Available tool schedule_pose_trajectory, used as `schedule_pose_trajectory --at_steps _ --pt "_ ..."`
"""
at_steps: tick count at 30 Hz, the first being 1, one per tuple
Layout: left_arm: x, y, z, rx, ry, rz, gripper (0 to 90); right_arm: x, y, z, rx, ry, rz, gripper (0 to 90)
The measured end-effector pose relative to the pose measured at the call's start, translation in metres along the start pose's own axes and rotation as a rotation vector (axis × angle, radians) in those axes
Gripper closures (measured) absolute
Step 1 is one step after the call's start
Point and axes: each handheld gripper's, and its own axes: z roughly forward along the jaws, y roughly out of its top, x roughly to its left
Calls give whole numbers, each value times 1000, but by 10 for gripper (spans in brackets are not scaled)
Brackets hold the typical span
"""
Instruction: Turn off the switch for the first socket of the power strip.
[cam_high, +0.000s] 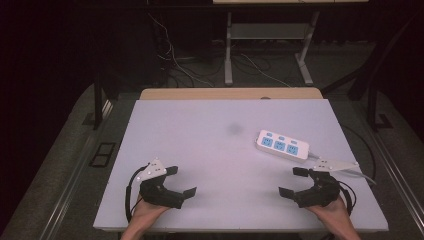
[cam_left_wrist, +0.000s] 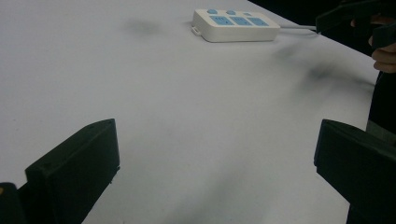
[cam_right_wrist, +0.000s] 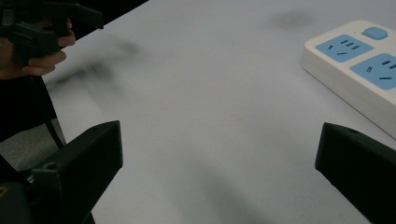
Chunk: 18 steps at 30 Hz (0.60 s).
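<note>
Resting low over the surface (cam_high: 220, 125), both grippers are held with jaws wide and empty. The power strip (cam_high: 282, 145) is seen just beyond the right gripper (cam_high: 296, 181), well apart from the left gripper (cam_high: 181, 181).

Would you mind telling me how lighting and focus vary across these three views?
High view: the table is evenly lit, its surroundings dark, and a faint smudge sits left of the power strip. Left gripper view: soft shadows near the far edge, the near jaws slightly blurred. Right gripper view: the power strip is sharp, the other hand dim.

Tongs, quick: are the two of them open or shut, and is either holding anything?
Left tongs: open, holding nothing.
Right tongs: open, holding nothing; the power strip lies apart from them on the table.
</note>
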Motion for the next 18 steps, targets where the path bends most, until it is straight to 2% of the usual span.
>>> schedule_pose_trajectory --at_steps 18 --pt "1 -2 -1 23 -5 4 0 2 3 3 28 13 -6 6"
